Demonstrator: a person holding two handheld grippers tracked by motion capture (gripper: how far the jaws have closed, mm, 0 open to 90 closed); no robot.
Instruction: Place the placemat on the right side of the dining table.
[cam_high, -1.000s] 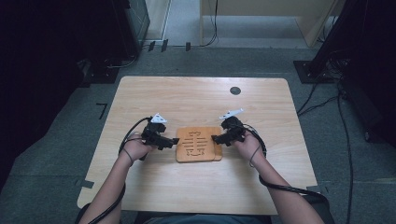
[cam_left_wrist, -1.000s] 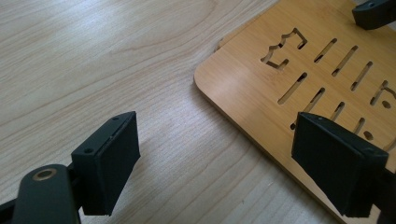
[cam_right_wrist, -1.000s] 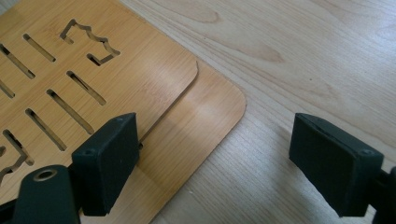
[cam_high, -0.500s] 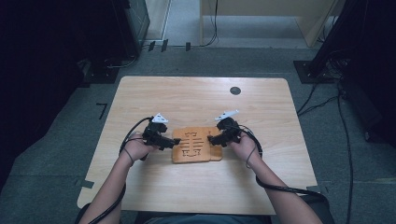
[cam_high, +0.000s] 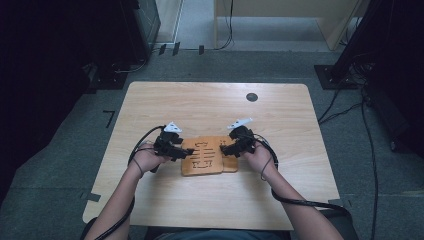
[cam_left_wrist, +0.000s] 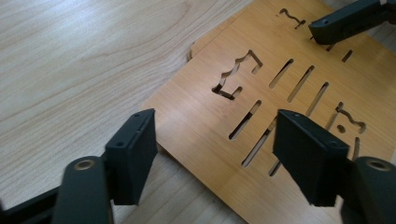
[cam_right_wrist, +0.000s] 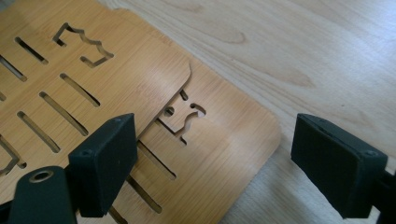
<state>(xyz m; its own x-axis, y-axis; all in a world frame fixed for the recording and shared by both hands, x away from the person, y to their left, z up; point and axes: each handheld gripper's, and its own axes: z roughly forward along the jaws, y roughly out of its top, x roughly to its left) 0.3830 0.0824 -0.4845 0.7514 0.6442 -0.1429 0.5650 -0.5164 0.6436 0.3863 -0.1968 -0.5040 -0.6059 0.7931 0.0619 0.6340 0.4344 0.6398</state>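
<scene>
High view: boards shifted left.

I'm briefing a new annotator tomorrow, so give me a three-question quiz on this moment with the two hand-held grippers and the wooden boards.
1. True or false: the left hand-held gripper is shut on the top board.
2. How many slotted boards lie stacked on the table? A) one B) two C) three
3. Fill in: in the right gripper view, the lower board sticks out from under the top one towards the ____ jaw.

Key
1. False: in the left gripper view its jaws stand apart over the board's corner.
2. B: two, the upper shifted off the lower.
3. Right. The right hand-held gripper is open too.
</scene>
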